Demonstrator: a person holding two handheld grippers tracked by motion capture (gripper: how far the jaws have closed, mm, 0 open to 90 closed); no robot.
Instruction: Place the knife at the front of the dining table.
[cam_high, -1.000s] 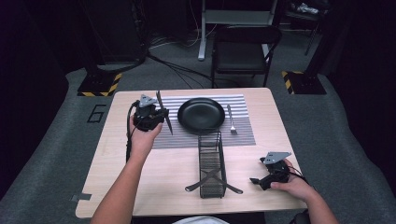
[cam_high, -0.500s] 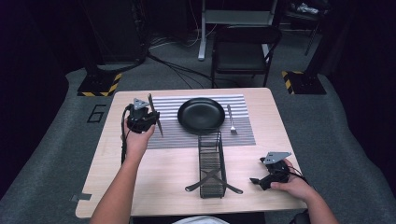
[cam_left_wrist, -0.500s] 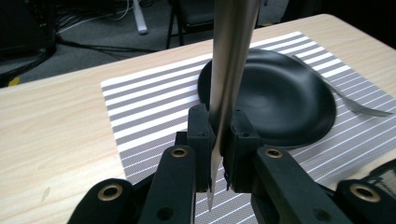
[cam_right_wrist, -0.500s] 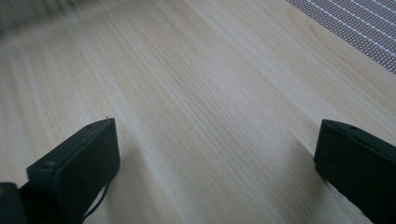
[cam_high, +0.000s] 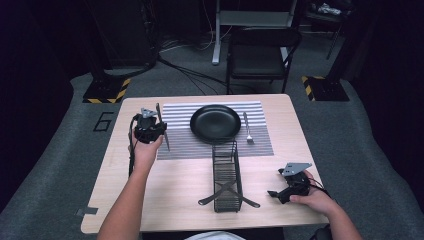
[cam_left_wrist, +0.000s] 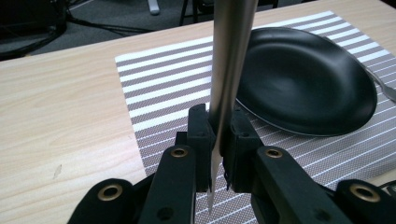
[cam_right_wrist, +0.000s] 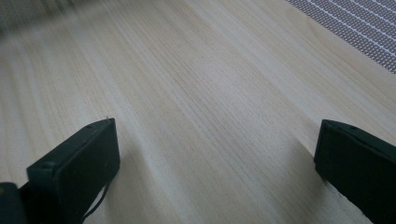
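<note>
The left gripper (cam_high: 159, 131) is hovering over the left edge of the striped mat (cam_high: 180, 142), its jaws pinching a knife (cam_left_wrist: 227, 70) partway along its length. In the left gripper view the knife is passing between the two jaws, one end pointing down toward the mat and the rest rising past the top of the view. Just beside it a black plate (cam_high: 215, 122) is sitting on the mat, with a fork (cam_high: 247, 128) lying along the plate's right side. A wire rack (cam_high: 225, 174) is standing near the front edge of the table (cam_high: 170, 190). The right gripper (cam_high: 274, 193) is resting near the table's front right corner, its jaws spread wide apart over bare wood.
</note>
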